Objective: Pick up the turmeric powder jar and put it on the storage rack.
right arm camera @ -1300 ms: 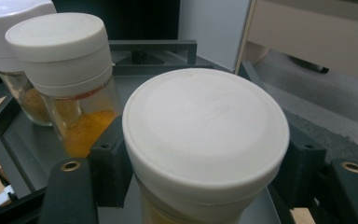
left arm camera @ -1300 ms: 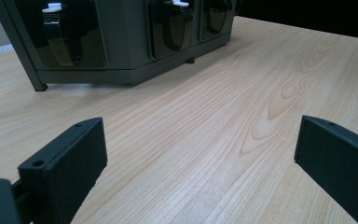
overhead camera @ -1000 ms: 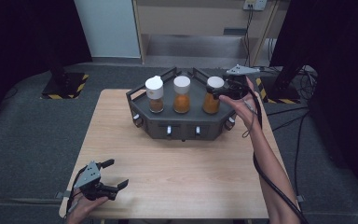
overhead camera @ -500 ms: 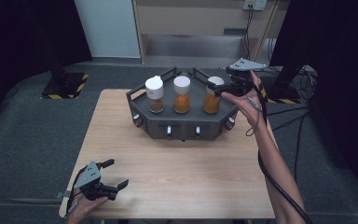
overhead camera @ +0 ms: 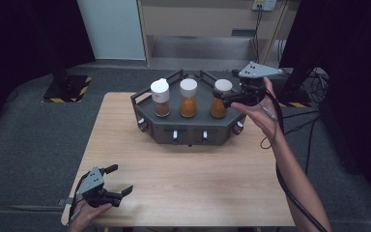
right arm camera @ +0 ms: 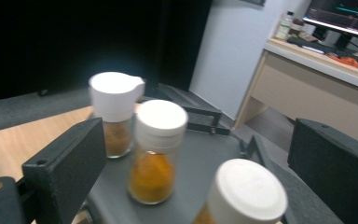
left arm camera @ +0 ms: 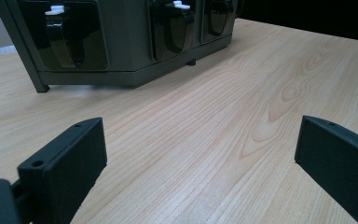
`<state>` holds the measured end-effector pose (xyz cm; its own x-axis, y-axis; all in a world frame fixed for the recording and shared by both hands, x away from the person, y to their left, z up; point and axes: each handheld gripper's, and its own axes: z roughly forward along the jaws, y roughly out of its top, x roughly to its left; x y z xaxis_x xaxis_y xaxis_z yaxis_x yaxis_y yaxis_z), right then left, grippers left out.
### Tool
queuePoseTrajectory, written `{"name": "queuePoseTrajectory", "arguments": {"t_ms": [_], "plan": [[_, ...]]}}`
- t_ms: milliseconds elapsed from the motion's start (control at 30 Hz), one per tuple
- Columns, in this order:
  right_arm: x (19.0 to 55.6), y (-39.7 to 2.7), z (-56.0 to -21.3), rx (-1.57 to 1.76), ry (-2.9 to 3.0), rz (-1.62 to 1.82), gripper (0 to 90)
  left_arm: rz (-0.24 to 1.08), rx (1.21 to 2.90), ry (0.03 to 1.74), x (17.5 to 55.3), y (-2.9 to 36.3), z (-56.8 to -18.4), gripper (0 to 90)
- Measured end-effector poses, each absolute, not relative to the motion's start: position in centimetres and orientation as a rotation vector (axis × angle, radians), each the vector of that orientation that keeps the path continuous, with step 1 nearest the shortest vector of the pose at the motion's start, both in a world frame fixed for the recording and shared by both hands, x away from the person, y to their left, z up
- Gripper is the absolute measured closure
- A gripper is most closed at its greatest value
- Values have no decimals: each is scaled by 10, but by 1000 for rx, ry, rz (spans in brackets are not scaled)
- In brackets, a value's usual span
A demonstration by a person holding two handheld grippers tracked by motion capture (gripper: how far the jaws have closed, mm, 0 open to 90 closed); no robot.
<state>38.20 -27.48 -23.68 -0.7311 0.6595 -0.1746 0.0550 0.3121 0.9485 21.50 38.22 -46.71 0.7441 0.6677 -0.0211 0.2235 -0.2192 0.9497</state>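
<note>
Right gripper (overhead camera: 228, 98) lifted slightly since earlier frame, jaws spread around right jar (overhead camera: 219, 99), upper right. Glass judged rigid, slippery, breakable; grasp advised below white cap. Left gripper (overhead camera: 117, 185) parted, lower left.

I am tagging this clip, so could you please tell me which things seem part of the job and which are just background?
In play:
right gripper, open at the right jar
middle jar
left jar
dark rack

Background:
left gripper, open over the table
desk
monitor
</note>
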Motion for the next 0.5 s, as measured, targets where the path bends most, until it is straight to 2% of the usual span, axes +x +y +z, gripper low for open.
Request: {"name": "queuePoseTrajectory", "arguments": {"t_ms": [500], "plan": [[335, -302, -258, 599, 2016, 1494, 40, 474, 1778, 711, 216, 382, -468, 10]]}}
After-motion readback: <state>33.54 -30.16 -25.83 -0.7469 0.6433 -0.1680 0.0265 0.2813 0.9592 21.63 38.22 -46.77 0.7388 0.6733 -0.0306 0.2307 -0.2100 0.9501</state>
